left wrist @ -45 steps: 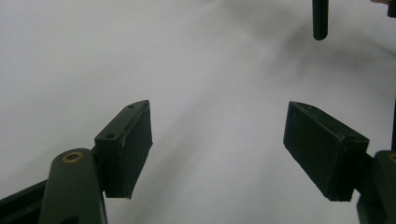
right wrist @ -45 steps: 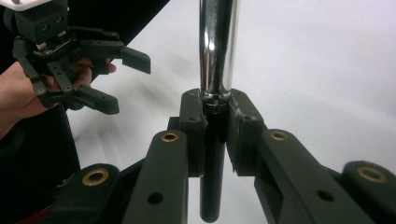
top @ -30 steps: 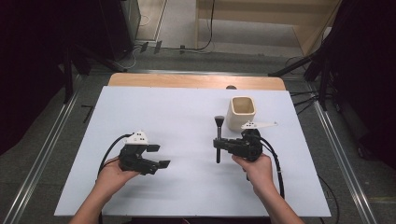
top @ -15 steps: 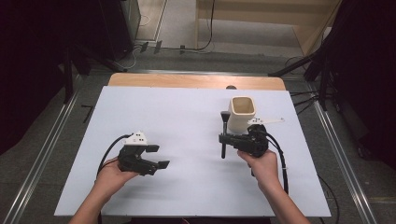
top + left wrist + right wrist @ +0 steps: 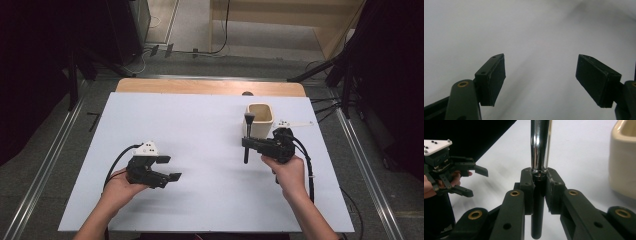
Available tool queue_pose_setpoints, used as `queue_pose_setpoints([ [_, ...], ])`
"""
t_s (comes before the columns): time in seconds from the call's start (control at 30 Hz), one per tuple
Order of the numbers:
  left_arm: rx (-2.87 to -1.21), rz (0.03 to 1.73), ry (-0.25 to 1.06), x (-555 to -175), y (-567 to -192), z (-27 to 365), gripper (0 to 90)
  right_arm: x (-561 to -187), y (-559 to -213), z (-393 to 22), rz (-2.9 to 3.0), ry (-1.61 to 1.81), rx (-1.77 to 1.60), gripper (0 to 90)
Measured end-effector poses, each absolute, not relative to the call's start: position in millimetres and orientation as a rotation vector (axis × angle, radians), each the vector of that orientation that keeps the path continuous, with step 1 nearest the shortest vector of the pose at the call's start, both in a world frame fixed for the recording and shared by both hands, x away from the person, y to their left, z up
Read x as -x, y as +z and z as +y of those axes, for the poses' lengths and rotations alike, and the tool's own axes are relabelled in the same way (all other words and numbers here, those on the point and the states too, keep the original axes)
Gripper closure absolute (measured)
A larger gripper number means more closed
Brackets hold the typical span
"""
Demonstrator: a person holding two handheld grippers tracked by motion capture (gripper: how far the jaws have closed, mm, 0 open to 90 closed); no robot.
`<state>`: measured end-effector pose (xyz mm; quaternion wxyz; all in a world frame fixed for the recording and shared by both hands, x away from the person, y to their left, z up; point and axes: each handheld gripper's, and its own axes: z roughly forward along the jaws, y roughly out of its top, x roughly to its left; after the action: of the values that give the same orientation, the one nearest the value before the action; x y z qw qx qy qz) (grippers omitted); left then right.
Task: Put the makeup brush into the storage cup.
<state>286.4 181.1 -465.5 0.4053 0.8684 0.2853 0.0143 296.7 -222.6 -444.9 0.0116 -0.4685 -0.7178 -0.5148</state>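
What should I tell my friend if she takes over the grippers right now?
Right gripper: shut on the brush, gripped at its handle, bristle end pointing away from the person, just beside the cream cup.
Left gripper: open, holding nothing, low over the white table on the left side.
Done: the brush is picked up and brought next to the cup.
Left: it probably goes into the cup; it is not in yet. Lift it over the rim, lower it in, then open the gripper. Go gently so the cup does not tip.
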Motion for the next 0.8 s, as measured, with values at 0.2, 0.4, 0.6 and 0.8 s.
queue_pose_setpoints([
  [0.2, -2.189, 0.716, 0.036, -286.3, -464.8, 181.4, 24.6, -299.7, -441.4, -230.3, -2.236, -1.618, 1.481, 79.6],
  [0.4, -2.185, 0.714, 0.033, -285.9, -465.0, 181.2, 24.6, -303.8, -434.2, -236.6, -2.252, -1.630, 1.488, 79.6],
  [0.6, -2.185, 0.712, 0.035, -286.5, -464.9, 181.9, 24.6, -310.0, -428.0, -239.7, -2.265, -1.633, 1.502, 79.7],
  [0.8, -2.181, 0.714, 0.036, -286.2, -465.2, 181.7, 24.6, -316.0, -420.6, -240.9, -2.289, -1.635, 1.512, 79.6],
])
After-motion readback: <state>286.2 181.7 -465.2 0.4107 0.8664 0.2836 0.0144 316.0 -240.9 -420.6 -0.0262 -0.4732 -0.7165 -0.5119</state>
